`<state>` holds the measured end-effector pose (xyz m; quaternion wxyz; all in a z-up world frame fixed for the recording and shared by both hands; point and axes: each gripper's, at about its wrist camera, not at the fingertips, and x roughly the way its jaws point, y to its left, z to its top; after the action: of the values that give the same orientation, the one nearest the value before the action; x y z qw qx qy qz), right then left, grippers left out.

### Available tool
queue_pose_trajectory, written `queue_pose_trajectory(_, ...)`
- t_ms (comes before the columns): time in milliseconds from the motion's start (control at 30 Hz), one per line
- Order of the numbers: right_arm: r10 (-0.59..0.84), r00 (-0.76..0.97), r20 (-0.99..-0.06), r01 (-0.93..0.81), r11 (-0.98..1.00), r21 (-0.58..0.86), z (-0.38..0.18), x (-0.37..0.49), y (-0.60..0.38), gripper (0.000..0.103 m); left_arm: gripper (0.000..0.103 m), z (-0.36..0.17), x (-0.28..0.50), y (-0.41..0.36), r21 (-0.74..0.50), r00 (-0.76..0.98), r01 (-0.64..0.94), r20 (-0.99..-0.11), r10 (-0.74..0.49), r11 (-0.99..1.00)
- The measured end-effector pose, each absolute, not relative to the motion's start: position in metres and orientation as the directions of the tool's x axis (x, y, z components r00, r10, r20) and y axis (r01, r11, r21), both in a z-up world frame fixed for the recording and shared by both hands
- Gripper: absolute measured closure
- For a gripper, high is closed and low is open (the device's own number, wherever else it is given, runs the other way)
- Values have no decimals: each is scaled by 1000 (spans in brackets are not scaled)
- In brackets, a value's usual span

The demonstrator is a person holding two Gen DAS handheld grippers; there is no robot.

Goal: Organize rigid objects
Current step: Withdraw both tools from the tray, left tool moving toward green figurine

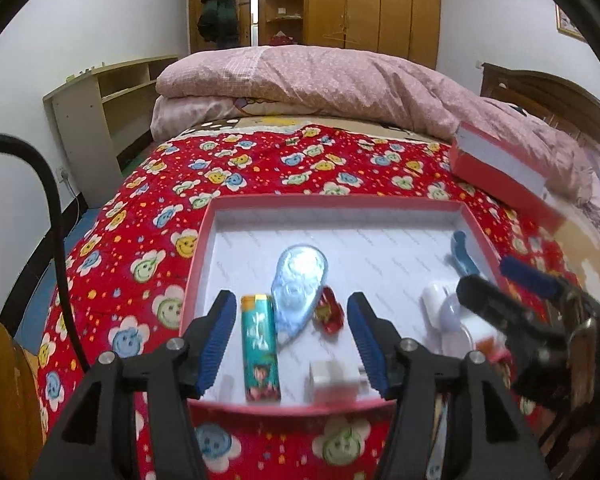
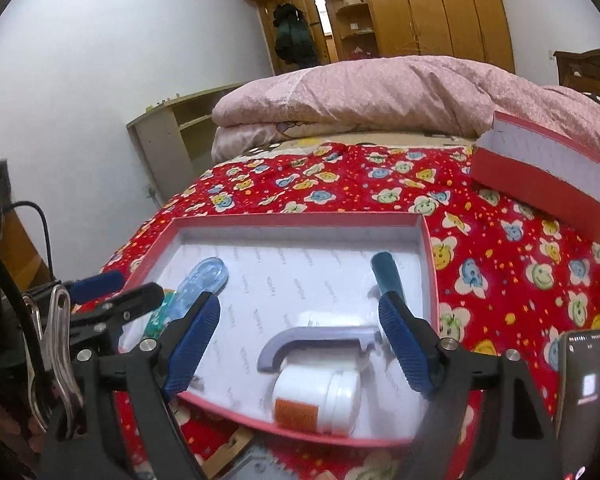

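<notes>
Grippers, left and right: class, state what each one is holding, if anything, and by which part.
Nothing is held. The left gripper and the right gripper are both open above the red tray, jaws apart with no object clamped between them.

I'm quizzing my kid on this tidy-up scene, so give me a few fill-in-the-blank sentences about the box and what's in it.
1. The lighter lies inside the shallow box, whose rim is coloured ____.
2. Both the left gripper and the right gripper are ____.
3. The white bottle has a label coloured ____.
4. The box rests on a ____ patterned with smiling flowers.

Missing words: red; open; orange; blanket
</notes>
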<state>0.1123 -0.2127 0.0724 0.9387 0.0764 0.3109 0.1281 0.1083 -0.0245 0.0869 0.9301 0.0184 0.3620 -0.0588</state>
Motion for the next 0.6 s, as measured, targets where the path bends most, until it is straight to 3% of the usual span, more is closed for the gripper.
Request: queue_pose_trajectory(600, 291, 733, -616, -230, 957, 178, 66, 39, -209, 19, 42, 72, 34, -31, -44, 701, 183, -694, -162, 982)
